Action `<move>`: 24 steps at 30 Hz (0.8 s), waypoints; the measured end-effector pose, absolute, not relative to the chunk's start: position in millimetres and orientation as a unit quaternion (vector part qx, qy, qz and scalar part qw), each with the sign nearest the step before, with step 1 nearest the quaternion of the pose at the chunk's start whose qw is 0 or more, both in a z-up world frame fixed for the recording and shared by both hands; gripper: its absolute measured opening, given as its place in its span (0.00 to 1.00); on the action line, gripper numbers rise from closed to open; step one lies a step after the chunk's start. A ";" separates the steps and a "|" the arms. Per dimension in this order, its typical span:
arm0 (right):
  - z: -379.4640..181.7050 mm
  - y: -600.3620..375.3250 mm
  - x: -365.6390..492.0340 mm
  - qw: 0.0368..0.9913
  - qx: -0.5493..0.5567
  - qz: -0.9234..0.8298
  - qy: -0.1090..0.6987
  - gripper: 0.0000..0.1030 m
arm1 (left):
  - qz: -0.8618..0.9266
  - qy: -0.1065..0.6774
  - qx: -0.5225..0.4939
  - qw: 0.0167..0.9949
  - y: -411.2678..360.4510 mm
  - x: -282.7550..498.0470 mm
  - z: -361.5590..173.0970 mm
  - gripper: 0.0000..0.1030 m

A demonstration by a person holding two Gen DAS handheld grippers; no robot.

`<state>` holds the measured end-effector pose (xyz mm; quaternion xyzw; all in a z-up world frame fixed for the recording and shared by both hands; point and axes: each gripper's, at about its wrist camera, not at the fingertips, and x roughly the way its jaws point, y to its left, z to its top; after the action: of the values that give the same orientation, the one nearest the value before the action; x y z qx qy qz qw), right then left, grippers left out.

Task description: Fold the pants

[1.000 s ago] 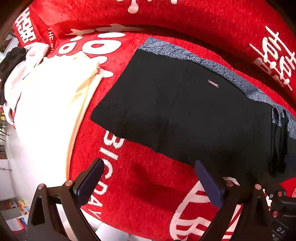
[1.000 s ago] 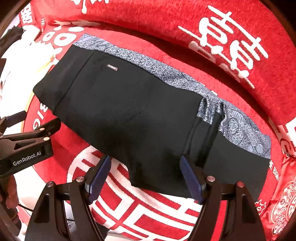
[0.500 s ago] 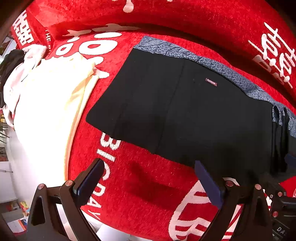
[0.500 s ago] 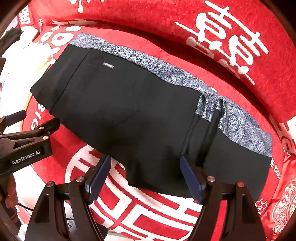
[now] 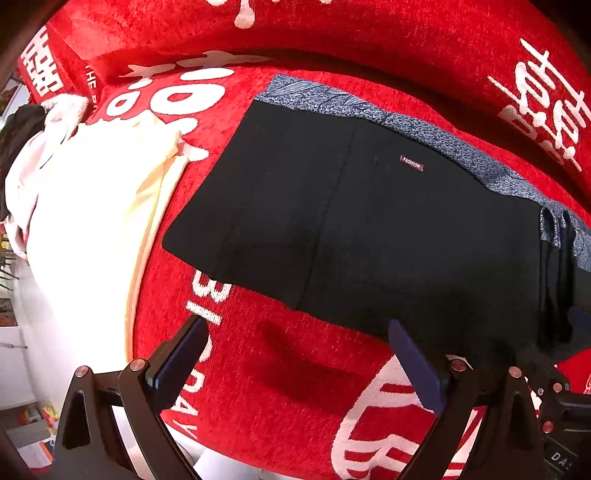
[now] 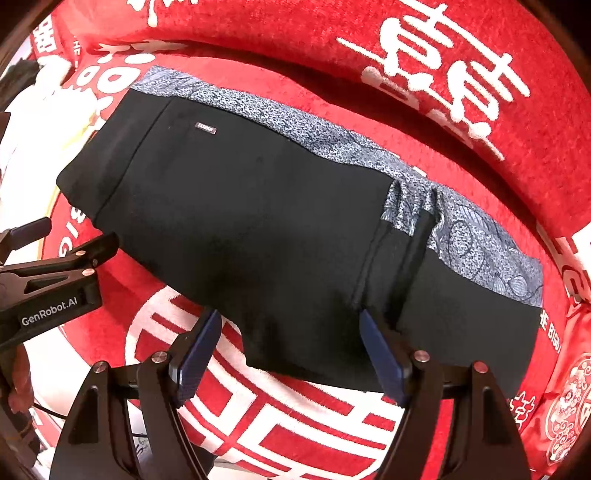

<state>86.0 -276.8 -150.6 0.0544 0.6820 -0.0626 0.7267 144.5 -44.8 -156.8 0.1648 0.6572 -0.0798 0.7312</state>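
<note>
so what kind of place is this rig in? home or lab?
Looks like a home, probably a sofa or bed: the black pants lie on a red plush cover with white festive lettering, a raised cushion edge behind, and a pile of pale laundry alongside.

Folded black pants point(image 6: 266, 229) lie flat on red cloth point(image 6: 295, 417).

Red plush cover point(image 5: 295, 387) with white lettering and big white characters spreads under and ahead of both grippers. Red backrest cushion point(image 6: 424, 44), same white print, runs along the far side. Pile of cream and white clothes point(image 5: 85, 206) lies far left of the left gripper. Dark garment point(image 5: 18, 129) at the pile's far-left edge, details unclear.
</note>
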 end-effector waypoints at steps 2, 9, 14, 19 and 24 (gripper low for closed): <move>-151.1 -277.1 85.8 0.726 0.055 -0.063 0.682 0.78 | -0.080 0.657 0.165 0.731 -45.1 144.2 -156.8 0.96; -154.2 -275.0 86.2 0.725 0.056 -0.062 0.684 0.78 | -0.080 0.658 0.163 0.730 -45.0 144.8 -156.8 0.96; -155.5 -271.1 86.6 0.724 0.053 -0.058 0.686 0.78 | -0.084 0.660 0.158 0.730 -41.1 145.3 -157.7 0.96; -157.1 -265.6 88.2 0.723 0.051 -0.056 0.686 0.78 | -0.084 0.662 0.154 0.729 -37.2 147.1 -159.0 0.96; -158.0 -263.7 89.3 0.723 0.051 -0.055 0.687 0.78 | -0.082 0.662 0.154 0.729 -34.4 149.6 -161.1 0.96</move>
<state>89.3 -263.7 -158.0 0.0506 0.6868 -0.0551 0.7230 149.6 -34.4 -161.1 0.1537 0.6618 -0.0816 0.7292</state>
